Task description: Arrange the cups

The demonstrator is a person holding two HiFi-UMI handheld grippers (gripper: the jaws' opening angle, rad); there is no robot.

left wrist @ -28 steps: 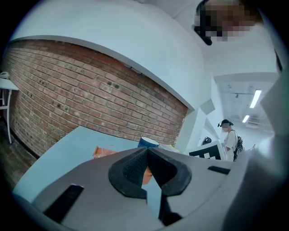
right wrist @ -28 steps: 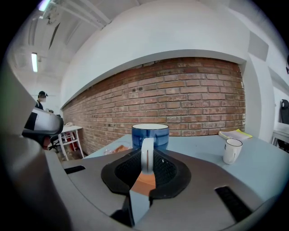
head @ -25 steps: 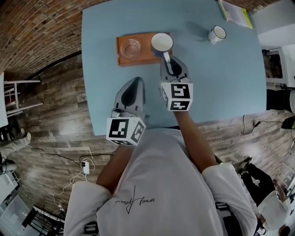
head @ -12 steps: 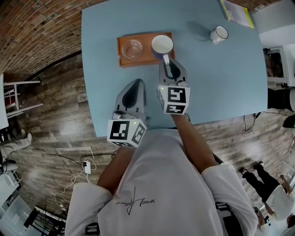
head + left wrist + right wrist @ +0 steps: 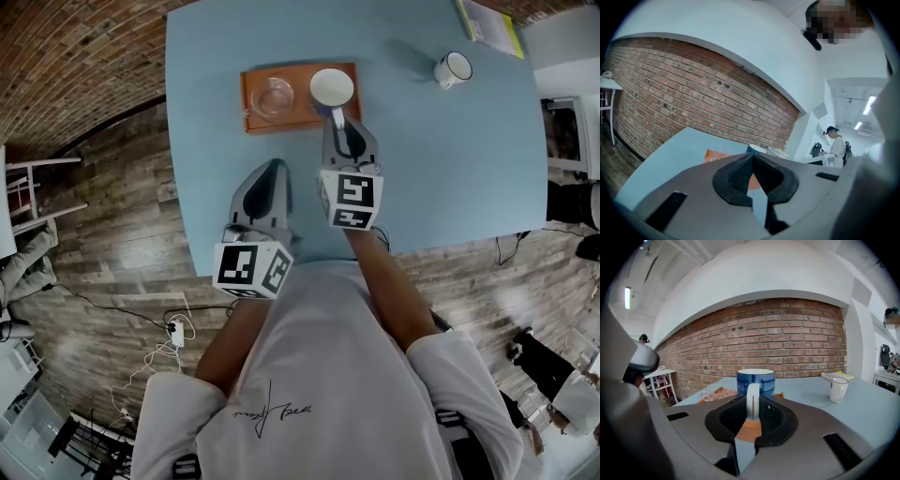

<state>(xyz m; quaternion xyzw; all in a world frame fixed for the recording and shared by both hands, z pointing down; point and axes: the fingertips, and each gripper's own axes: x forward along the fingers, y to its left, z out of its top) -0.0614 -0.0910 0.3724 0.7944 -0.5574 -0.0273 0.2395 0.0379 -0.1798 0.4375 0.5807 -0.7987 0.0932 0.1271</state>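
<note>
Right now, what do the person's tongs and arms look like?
Both the left tongs and right tongs are grey moulded shells with black ribbed pads, each carrying a white cube of black square markers. The person wears a white short-sleeved T-shirt with a small dark scribble.

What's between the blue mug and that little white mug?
Nothing stands there: past the tray's end, only bare blue tabletop separates the blue mug and the white mug, in the head view.

Pale blue table (image 5: 450,159), orange tray (image 5: 251,120), blue mug (image 5: 331,88) with white inside and white handle, clear glass cup (image 5: 272,97), white mug (image 5: 452,69) with dark rim, red-brown brick wall (image 5: 787,343), grey left gripper (image 5: 274,167) and right gripper (image 5: 338,118) bearing black-and-white square-marker cubes, white T-shirt (image 5: 319,375) with black script.
</note>
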